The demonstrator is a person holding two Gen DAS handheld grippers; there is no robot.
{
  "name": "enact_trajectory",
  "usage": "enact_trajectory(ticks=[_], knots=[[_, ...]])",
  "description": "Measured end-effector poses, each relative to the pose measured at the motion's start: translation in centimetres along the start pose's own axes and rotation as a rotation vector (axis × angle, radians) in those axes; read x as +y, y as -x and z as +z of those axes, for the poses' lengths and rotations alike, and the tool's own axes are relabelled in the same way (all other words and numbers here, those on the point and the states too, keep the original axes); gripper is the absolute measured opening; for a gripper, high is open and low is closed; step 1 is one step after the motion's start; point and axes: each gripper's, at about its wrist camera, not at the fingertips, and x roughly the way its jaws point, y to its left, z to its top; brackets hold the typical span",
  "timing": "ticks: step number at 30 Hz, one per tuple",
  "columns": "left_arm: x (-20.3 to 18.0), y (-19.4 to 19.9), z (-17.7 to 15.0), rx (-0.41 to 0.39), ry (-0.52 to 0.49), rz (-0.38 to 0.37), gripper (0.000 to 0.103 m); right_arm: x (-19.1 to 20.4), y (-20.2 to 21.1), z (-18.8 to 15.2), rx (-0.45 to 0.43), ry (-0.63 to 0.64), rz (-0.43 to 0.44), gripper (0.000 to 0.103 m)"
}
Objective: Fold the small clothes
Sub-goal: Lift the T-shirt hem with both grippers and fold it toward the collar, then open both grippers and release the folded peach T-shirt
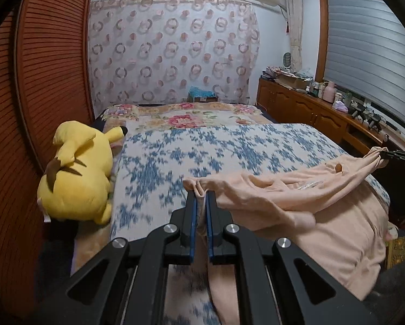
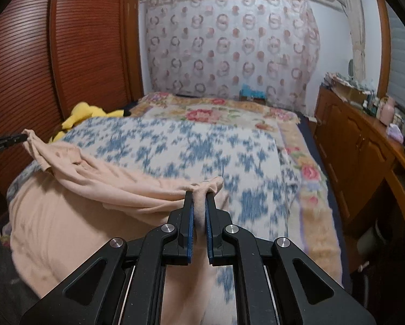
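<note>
Stretching across the bed's near edge, the peach garment hangs lengthwise between both tools: the left gripper clamps one bunched corner, the right gripper clamps the other, neither nearer, the rest draped below.

The garment is soft, matt peach knit cloth, creased where pinched. Each claw, left and right, is matt black plastic with blue ribbed pads and shiny metal bolts. The bed wears fuzzy printed cloth. The wardrobe is glossy slatted wood; the toy is plush.
</note>
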Motion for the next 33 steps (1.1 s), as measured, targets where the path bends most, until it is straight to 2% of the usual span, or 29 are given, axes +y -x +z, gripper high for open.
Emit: enact_trajectory(ticks=[6, 11, 13, 14, 16, 18, 19, 20, 28, 33], knots=[[-0.5, 1.6, -2.0, 0.042, 0.001, -0.011, 0.005, 0.3, 2.5, -2.0, 0.025, -0.015, -0.003, 0.005], [-0.6, 0.5, -2.7, 0.089, -0.011, -0.019, 0.008, 0.9, 1.8, -3.8, 0.101, -0.017, -0.005, 0.008], [-0.5, 0.4, -2.4, 0.09, -0.014, -0.006, 0.014, 0.9, 1.5, -3.9, 0.114, -0.014, -0.015, 0.01], [-0.5, 0.6, -2.2, 0.078, -0.013, -0.005, 0.02, 0.9, 1.4, -3.7, 0.114, -0.013, -0.016, 0.011], [-0.2, 0.9, -1.8, 0.06, -0.008, -0.011, 0.032, 0.7, 1.6, -3.4, 0.1, -0.013, -0.03, 0.021], [-0.2, 1.0, -1.2, 0.051, -0.01, -0.005, 0.043, 0.5, 1.7, -2.7, 0.085, -0.014, -0.04, 0.039], [-0.1, 0.8, -0.8, 0.049, -0.015, -0.004, 0.047, 0.4, 1.7, -2.3, 0.076, -0.009, -0.045, 0.041], [0.0, 0.6, -0.5, 0.047, -0.018, -0.007, 0.056, 0.4, 1.5, -1.9, 0.073, -0.002, -0.051, 0.041], [-0.5, -3.7, 2.5, 0.088, -0.067, -0.023, 0.056, -0.3, -3.8, -0.3, 0.117, -0.003, -0.028, 0.041], [-0.1, -7.1, 3.3, 0.143, -0.072, -0.037, 0.056, -0.1, -7.8, -0.3, 0.172, 0.008, -0.01, 0.049]])
